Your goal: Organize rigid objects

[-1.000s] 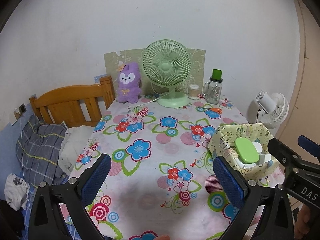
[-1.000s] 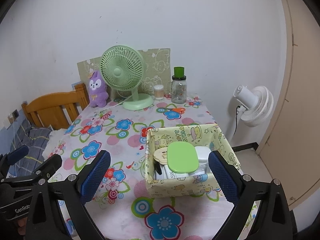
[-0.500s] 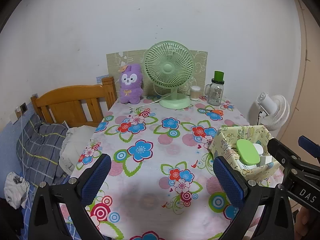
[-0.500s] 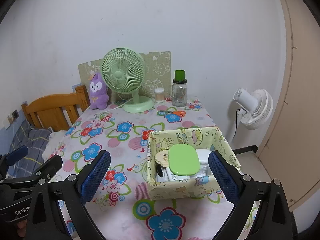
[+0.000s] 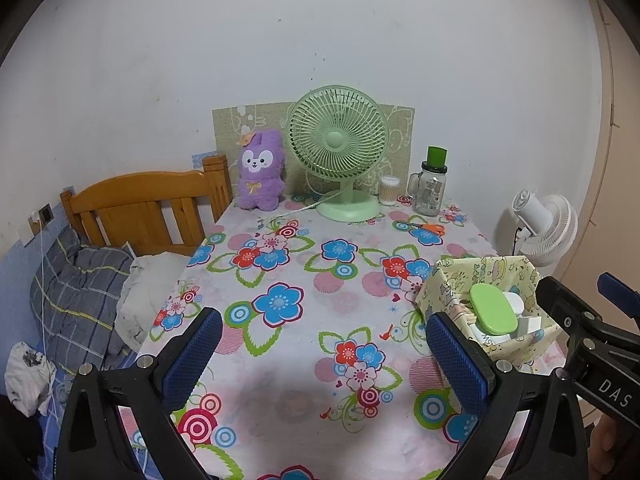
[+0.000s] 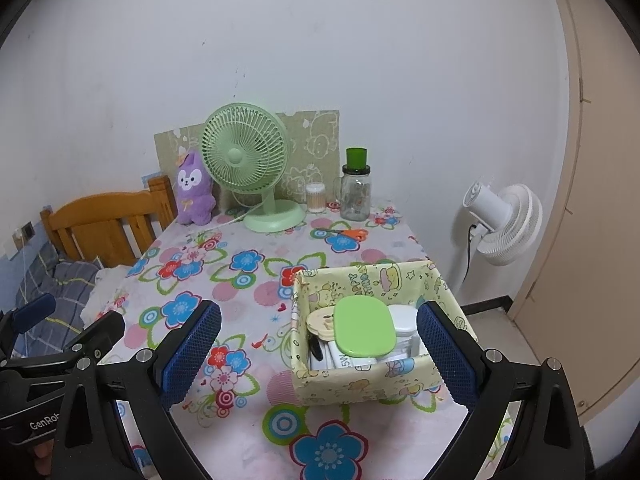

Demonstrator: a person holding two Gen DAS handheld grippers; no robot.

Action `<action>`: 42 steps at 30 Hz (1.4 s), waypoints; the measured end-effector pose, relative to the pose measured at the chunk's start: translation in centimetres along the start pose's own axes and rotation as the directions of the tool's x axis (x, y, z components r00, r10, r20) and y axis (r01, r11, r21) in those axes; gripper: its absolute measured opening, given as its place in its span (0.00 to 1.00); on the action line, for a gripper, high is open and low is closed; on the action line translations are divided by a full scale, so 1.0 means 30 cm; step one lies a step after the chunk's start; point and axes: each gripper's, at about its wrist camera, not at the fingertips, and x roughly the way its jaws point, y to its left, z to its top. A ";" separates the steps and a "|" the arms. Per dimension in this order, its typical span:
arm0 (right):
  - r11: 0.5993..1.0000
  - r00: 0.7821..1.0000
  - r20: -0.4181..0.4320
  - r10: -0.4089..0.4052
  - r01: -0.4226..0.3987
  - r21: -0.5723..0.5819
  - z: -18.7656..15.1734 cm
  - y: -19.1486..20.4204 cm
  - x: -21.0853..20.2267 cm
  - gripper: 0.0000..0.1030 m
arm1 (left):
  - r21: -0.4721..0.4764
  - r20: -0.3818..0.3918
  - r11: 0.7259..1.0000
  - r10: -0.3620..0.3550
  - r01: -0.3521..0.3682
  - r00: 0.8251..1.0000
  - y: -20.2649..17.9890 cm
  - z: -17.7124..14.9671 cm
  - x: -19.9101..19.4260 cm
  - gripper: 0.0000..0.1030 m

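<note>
Both grippers, left gripper (image 5: pixel 320 354) and right gripper (image 6: pixel 318 350), fingers spread, empty; green lid (image 6: pixel 365 332) in fabric box (image 6: pixel 360 388) looks light, stiff, slick, best pinched at edges.

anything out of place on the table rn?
Only the orange-handled scissors, lying loose on the tablecloth near the glass jar, outside the yellow box. Nothing spilled or tipped over; both claws are open.

Even indoor light, soft shadows, sharp centre; fisheye bending, dark vignette corners, perhaps slight softness
</note>
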 end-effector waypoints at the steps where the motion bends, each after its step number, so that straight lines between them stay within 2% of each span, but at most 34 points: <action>1: 1.000 1.000 0.000 0.000 0.000 -0.001 -0.001 -0.001 -0.001 0.97 | 0.001 0.000 1.000 0.000 0.000 1.000 0.000 0.001 0.000 1.00; 24: 0.999 1.000 0.000 0.031 -0.031 -0.008 -0.006 0.012 0.006 0.97 | -0.012 -0.007 1.000 0.012 -0.012 1.000 0.007 0.002 0.013 1.00; 42: 0.999 0.999 0.015 -0.035 0.036 -0.027 -0.021 0.025 0.005 0.97 | -0.011 0.004 1.000 -0.016 0.016 1.000 -0.001 -0.010 -0.001 1.00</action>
